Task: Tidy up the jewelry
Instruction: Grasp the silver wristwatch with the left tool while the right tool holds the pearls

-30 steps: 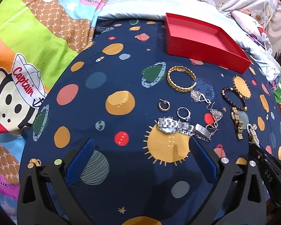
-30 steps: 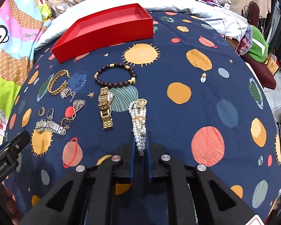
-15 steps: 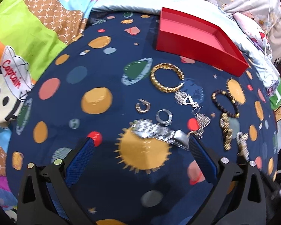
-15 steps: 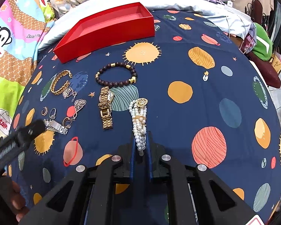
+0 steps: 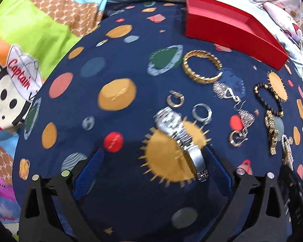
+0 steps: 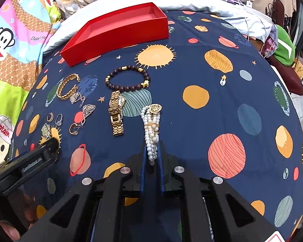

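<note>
One red box (image 6: 115, 30) holds nothing; R gripper (image 6: 151, 157) clamps pearl bracelet (image 6: 151, 133), L gripper (image 5: 154, 165) apart

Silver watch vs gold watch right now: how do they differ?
The silver watch lies between the open left gripper's fingers, its clasp end against one pad; the gold watch lies untouched, beside the pearl bracelet pinched by the right gripper. Silver-toned versus gold-toned. Both have metal link bands and lie on the planet-print cloth, outside the red box.
</note>
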Tool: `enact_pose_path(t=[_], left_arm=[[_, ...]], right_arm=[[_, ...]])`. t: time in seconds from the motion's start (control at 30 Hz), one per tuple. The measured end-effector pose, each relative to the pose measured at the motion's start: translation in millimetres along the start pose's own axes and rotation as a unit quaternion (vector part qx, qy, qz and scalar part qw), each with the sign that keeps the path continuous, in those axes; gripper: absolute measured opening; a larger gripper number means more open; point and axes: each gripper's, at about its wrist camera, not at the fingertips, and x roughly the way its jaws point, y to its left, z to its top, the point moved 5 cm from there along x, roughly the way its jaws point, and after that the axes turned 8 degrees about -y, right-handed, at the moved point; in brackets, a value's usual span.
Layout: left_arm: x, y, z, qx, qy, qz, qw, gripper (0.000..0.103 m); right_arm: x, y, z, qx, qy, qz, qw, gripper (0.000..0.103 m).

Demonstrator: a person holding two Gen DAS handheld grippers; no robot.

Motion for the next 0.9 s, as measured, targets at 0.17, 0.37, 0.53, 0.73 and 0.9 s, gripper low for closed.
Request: enact_pose_path(t=[0.17, 0.37, 0.53, 0.73, 0.9], left_arm=[[-2, 4, 0, 0.004, -0.006, -0.005, 1.0000, 0.085], [-11, -7, 8, 0.020, -0.016, -0.034, 0.9991, 0.048], [-13, -2, 14, -0.001, -0.003, -0.080, 0.9968, 0.011], [-15, 9, 14, -0.015, 0.001, -0.100, 0.9949, 0.010], [-23, 13, 16, -0.009, -0.009, -0.110, 0.9938, 0.010]], right_arm=[[0, 5, -1, -0.010, -0.002, -0.002, 1.000, 0.010], [0, 6, -1, -0.009, -0.001, 0.000, 1.000, 0.009], [-4, 7, -1, -0.009, -0.003, 0.005, 1.000, 0.008], [-9, 9, 0, -0.011, -0.008, 0.009, 1.000, 0.007], [-10, 9, 1, -0.011, -0.009, 0.010, 1.000, 0.007]])
